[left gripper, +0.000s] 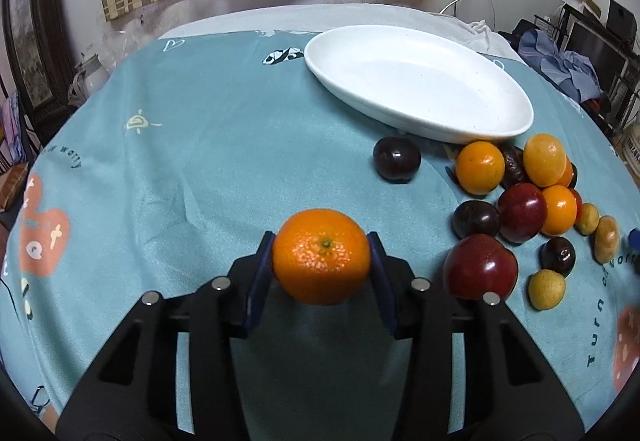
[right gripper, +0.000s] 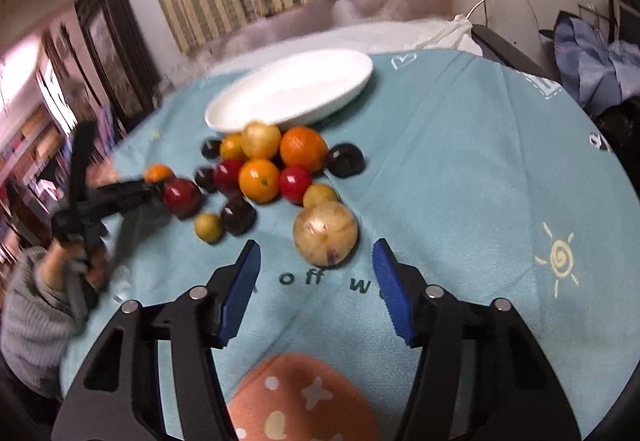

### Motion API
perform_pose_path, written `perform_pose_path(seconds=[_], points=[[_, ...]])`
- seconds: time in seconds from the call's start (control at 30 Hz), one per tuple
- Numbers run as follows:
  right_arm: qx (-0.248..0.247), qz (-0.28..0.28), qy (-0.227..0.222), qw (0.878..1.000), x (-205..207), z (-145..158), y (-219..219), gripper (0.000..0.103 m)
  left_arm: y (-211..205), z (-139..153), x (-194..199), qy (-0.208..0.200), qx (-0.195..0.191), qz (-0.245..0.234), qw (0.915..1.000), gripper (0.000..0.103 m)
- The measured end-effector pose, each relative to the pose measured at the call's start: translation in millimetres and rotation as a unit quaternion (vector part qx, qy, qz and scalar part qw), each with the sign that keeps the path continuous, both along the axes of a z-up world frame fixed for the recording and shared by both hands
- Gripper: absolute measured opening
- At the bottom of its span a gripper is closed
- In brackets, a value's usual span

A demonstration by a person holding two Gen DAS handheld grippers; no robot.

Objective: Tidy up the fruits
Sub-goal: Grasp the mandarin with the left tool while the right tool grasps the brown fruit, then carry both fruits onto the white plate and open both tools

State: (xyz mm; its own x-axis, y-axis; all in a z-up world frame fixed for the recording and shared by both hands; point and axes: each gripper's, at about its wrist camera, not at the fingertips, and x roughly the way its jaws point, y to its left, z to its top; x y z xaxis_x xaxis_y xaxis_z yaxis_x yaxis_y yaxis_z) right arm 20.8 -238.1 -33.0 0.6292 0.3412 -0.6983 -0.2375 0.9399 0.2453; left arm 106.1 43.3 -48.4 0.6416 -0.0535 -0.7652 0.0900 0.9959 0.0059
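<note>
Your left gripper [left gripper: 321,256] pinches the orange [left gripper: 322,256] at centre frame, the white dish [left gripper: 420,81] empty at upper right; a loose pinch could drop it; your right gripper [right gripper: 316,269], fingers wide, could nudge the yellowish fruit [right gripper: 325,233] into the pile [right gripper: 260,169].

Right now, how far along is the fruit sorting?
Nothing placed yet: the white dish holds no fruit. In hand: the left gripper clamps an orange. The right gripper is open near a tan fruit. Left: the fruit pile on the cloth.
</note>
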Motion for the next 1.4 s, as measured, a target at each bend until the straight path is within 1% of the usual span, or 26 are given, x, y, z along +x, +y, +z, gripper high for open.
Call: perform_pose_path(seconds=[0.07,0.13,0.2,0.27,0.3,0.33,0.47,0.53,0.6,0.63,0.7,0.73,0.8,0.83,0.9,0.93,1.0,1.03,1.1,1.2,1.27,1.3,1.33,1.4], points=[[-0.038,0.008,0.009,0.999,5,-3,10,0.060,1,-1,1,0.004,-0.005,0.000,1.0000,0.046],[-0.070,0.006,0.008,0.998,11,-4,15,0.060,1,-3,1,0.006,-0.006,0.000,1.0000,0.046],[-0.079,0.004,0.011,0.997,20,-6,15,0.059,1,-4,1,0.008,-0.009,0.000,0.9999,0.046],[-0.076,0.008,0.020,0.997,27,-9,16,0.059,3,-5,2,0.010,-0.015,0.001,0.9998,0.046],[-0.074,0.012,0.023,0.997,29,-11,17,0.054,3,-5,1,0.010,-0.016,0.001,0.9998,0.046],[-0.071,0.018,0.029,0.997,32,-13,18,0.046,3,-5,2,0.010,-0.017,0.001,0.9998,0.046],[-0.049,0.022,0.036,0.998,38,-16,16,0.040,0,-5,1,0.007,-0.004,0.000,1.0000,0.046],[-0.034,0.017,0.033,0.999,37,-14,11,0.039,1,-4,-1,0.005,-0.013,-0.005,0.9999,0.045],[-0.015,0.010,0.024,1.000,35,-5,6,0.039,1,4,-3,0.001,-0.038,-0.015,0.9992,0.045],[-0.006,0.011,0.020,1.000,35,2,5,0.039,-2,10,-3,-0.005,-0.038,-0.018,0.9991,0.045],[-0.004,0.018,0.004,1.000,39,26,8,0.039,-9,23,1,-0.016,-0.031,-0.023,0.9991,0.045],[-0.008,0.020,-0.014,1.000,44,43,12,0.039,-13,31,5,-0.022,-0.029,-0.026,0.9990,0.045],[-0.014,0.022,-0.040,0.999,56,66,22,0.039,-23,50,20,-0.036,-0.029,-0.028,0.9985,0.045],[-0.014,0.020,-0.054,0.998,69,78,29,0.039,-27,58,28,-0.042,-0.033,-0.029,0.9981,0.045],[-0.010,0.014,-0.063,0.998,90,84,38,0.039,-36,70,52,-0.049,-0.046,-0.027,0.9974,0.045],[-0.007,0.005,-0.059,0.998,108,82,43,0.039,-39,71,59,-0.048,-0.050,-0.026,0.9972,0.045],[-0.008,-0.009,-0.047,0.999,136,71,50,0.039,-41,65,82,-0.035,-0.066,-0.015,0.9971,0.045],[-0.006,-0.015,-0.034,0.999,153,62,52,0.039,-41,60,90,-0.027,-0.071,-0.011,0.9970,0.045],[0.000,-0.017,-0.011,1.000,173,48,56,0.039,-41,48,104,-0.011,-0.078,-0.005,0.9969,0.045],[-0.009,-0.020,0.005,1.000,190,29,60,0.040,-42,32,117,0.007,-0.079,-0.006,0.9968,0.046],[-0.020,-0.018,0.005,1.000,192,23,64,0.046,-46,26,119,0.003,-0.076,-0.011,0.9970,0.047],[-0.025,-0.015,0.002,1.000,191,22,65,0.060,-49,26,120,0.001,-0.074,-0.015,0.9971,0.054],[-0.030,-0.015,-0.010,0.999,190,25,65,0.064,-50,26,119,-0.003,-0.075,-0.018,0.9970,0.065],[-0.036,-0.017,-0.030,0.999,185,31,64,0.064,-52,30,115,-0.017,-0.065,-0.022,0.9975,0.070]])
